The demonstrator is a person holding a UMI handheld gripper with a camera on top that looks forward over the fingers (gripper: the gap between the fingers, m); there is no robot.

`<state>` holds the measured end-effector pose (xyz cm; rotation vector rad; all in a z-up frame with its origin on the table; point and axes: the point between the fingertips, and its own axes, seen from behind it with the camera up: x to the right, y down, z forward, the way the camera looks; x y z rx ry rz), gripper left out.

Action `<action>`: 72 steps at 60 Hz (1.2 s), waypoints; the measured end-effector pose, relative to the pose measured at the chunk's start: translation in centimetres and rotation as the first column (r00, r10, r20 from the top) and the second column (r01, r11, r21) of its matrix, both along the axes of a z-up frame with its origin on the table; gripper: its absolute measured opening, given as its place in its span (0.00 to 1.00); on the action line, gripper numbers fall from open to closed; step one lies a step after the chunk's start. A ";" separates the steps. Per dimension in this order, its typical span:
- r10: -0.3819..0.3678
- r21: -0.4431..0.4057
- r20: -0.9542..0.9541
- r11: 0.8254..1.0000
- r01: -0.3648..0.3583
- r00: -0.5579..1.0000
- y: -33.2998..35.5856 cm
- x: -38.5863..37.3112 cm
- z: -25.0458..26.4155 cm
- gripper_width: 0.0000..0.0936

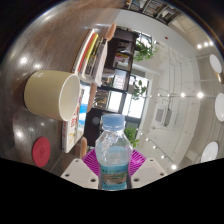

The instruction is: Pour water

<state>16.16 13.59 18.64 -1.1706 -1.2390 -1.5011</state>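
A clear plastic water bottle [113,150] with a blue cap is pinched between the purple pads of the hand-held gripper [112,165] at lower centre. Its label cannot be read. A cream cup [52,96] is seen at left.

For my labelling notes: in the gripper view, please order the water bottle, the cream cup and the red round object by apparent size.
1. Cream cup.
2. Water bottle, between the fingers; it is nearest the camera, so its rank against the cup is unsure.
3. Red round object.
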 end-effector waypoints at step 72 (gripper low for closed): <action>0.031 0.031 -0.992 1.000 0.000 -0.124 1.3 3.4 -2.7 0.36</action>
